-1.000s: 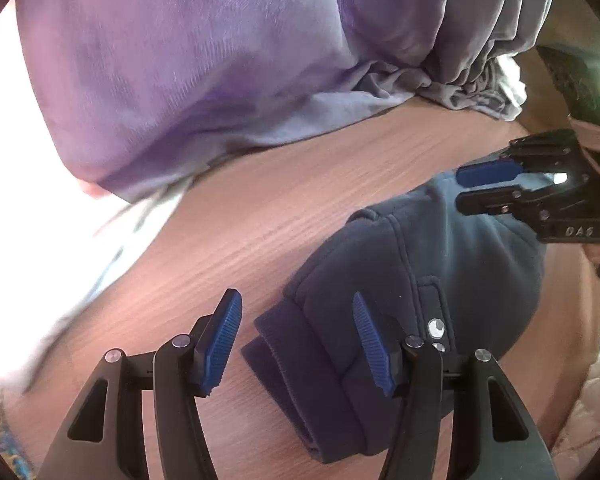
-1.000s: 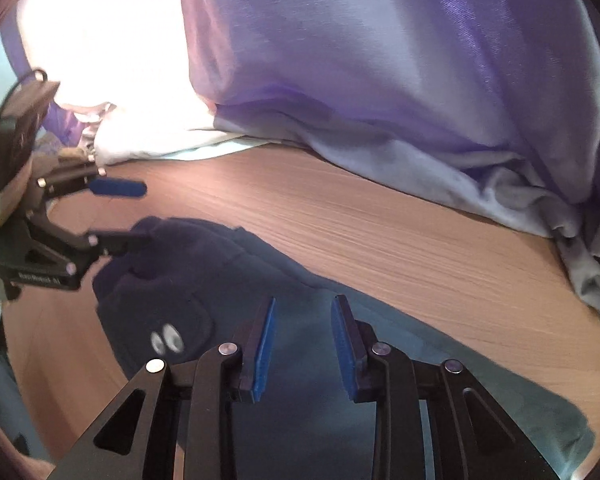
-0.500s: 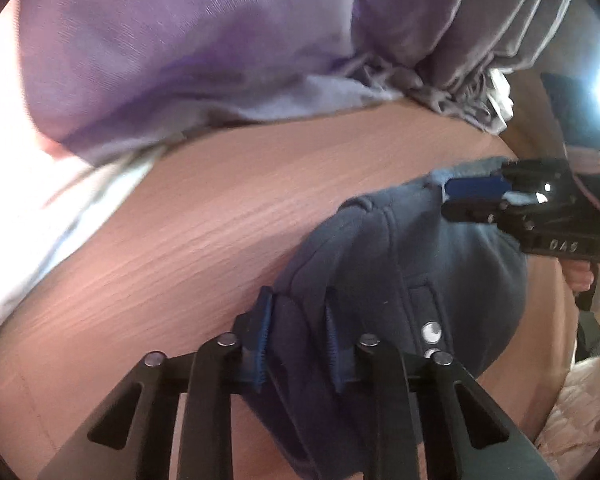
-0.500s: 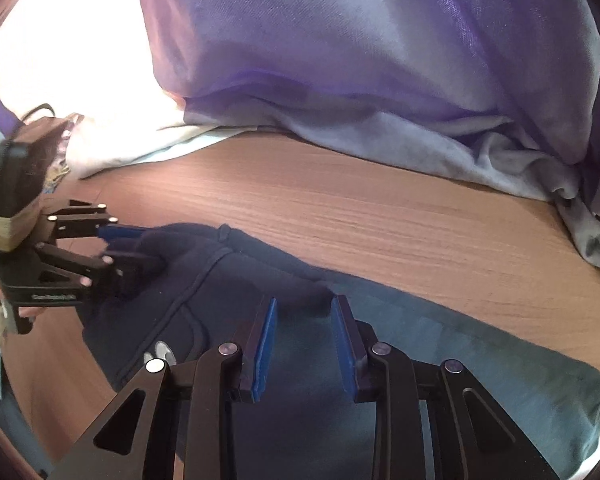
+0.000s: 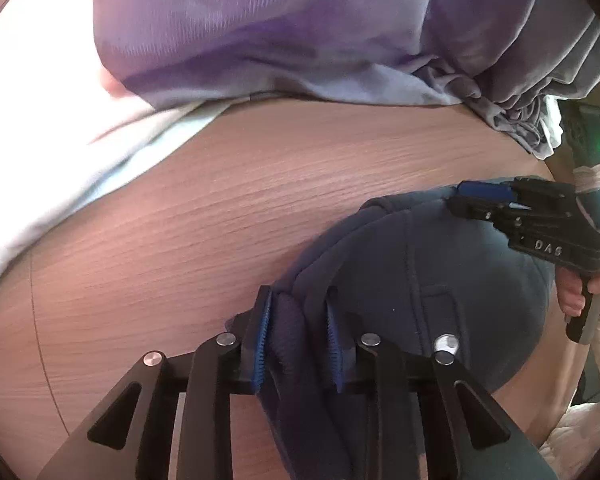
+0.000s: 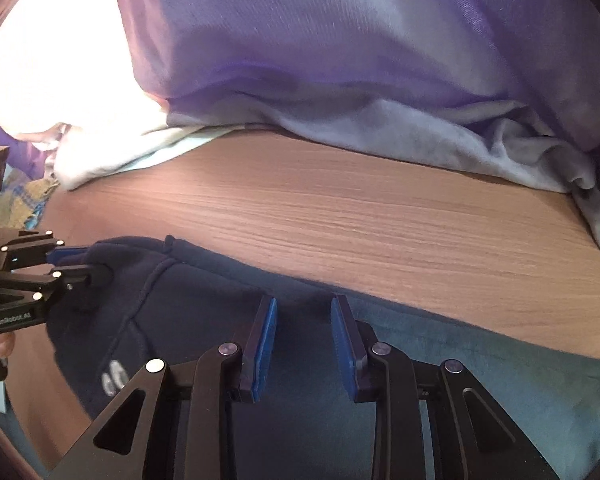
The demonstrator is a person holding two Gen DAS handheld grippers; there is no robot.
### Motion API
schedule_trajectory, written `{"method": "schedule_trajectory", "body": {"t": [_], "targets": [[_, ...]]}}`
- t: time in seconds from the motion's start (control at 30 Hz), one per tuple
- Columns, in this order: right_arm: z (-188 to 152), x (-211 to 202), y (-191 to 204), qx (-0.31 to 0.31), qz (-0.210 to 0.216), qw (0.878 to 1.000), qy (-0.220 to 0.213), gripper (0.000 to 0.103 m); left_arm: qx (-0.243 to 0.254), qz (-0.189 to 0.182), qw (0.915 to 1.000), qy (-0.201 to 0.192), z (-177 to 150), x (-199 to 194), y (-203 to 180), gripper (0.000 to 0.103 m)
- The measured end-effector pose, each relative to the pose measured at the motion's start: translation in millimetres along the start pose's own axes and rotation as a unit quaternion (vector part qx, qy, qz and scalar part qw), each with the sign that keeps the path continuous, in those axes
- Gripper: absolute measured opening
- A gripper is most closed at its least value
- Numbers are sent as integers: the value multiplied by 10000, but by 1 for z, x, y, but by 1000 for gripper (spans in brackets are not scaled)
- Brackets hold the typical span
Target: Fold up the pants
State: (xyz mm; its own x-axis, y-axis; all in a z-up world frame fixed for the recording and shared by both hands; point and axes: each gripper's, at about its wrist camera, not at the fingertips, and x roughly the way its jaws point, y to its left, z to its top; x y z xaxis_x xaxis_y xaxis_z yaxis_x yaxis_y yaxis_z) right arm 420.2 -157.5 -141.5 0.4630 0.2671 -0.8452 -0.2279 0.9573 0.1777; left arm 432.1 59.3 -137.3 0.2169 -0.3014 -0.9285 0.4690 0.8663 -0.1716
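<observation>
Dark navy pants (image 5: 440, 264) lie on the wooden table (image 5: 220, 208) with two metal snaps (image 5: 446, 344) showing. My left gripper (image 5: 298, 320) holds a bunched fold of the waistband; both blue pads press on the cloth while the jaws are opening slightly. From the right wrist view it appears at the left (image 6: 80, 260), at the end of the pants (image 6: 188, 304). My right gripper (image 6: 304, 320) hangs low over the leg fabric, jaws partly apart with nothing pinched. In the left wrist view its tips (image 5: 460, 200) reach the far edge of the pants.
A large purple cloth (image 6: 360, 40) is heaped along the far side of the table (image 6: 380, 216), with a white cloth (image 6: 100, 160) at its left. A person's hand (image 5: 572, 292) grips the right tool's handle. Bare wood lies between the heap and the pants.
My left gripper came down over the waistband and closed from wide open onto the fold. My right gripper sank closer to the pants, its jaw gap unchanged.
</observation>
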Motion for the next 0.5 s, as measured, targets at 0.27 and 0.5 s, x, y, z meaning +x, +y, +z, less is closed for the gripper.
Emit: {"method": "schedule_trajectory", "body": {"t": [0.27, 0.5], "targets": [[6, 0, -6, -90, -106, 9999, -29, 39, 32, 455, 9989, -81, 3, -1, 1, 54], [-3, -66, 18, -745, -437, 9936, -724, 53, 505, 1858, 9745, -1154, -15, -77, -40, 57]]}}
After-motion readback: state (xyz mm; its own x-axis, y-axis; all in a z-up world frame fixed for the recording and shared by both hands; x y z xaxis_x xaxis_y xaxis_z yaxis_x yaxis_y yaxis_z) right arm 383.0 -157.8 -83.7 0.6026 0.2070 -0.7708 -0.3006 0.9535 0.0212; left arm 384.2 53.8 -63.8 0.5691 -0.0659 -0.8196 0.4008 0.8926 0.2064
